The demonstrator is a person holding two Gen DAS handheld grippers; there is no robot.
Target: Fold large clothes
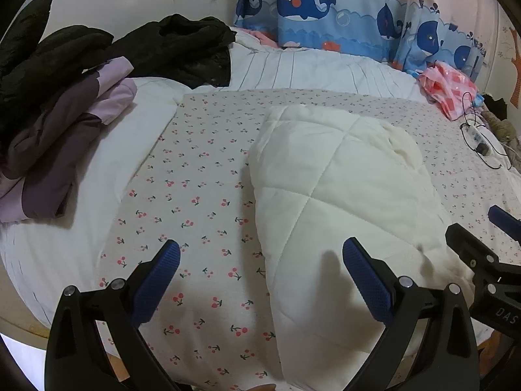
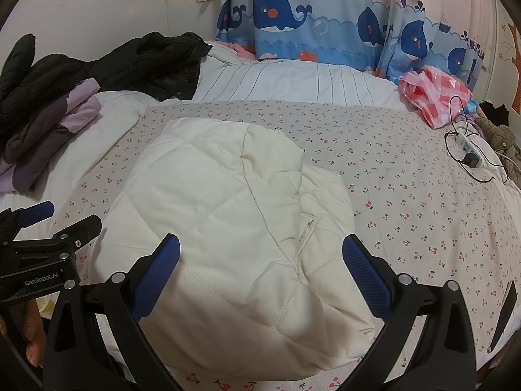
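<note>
A cream quilted jacket (image 1: 338, 202) (image 2: 234, 215) lies folded into a compact block on the cherry-print sheet (image 1: 195, 195) (image 2: 407, 195). My left gripper (image 1: 260, 254) hovers open over the sheet at the jacket's left edge, holding nothing. My right gripper (image 2: 260, 247) hangs open just above the jacket's near half, also holding nothing. The right gripper (image 1: 478, 228) shows at the right edge of the left wrist view. In the right wrist view the left gripper (image 2: 62, 218) is at the far left, with a hand (image 2: 31, 332) below it.
Black coats (image 1: 136, 49) (image 2: 140, 62) and purple folded clothes (image 1: 65, 137) (image 2: 49, 123) are piled at the left on a white duvet (image 1: 309, 68). A pink checked bag (image 1: 446, 88) (image 2: 433, 94) and a power strip with cables (image 1: 478, 140) (image 2: 469, 153) lie at the right. Whale curtains (image 2: 309, 16) hang behind.
</note>
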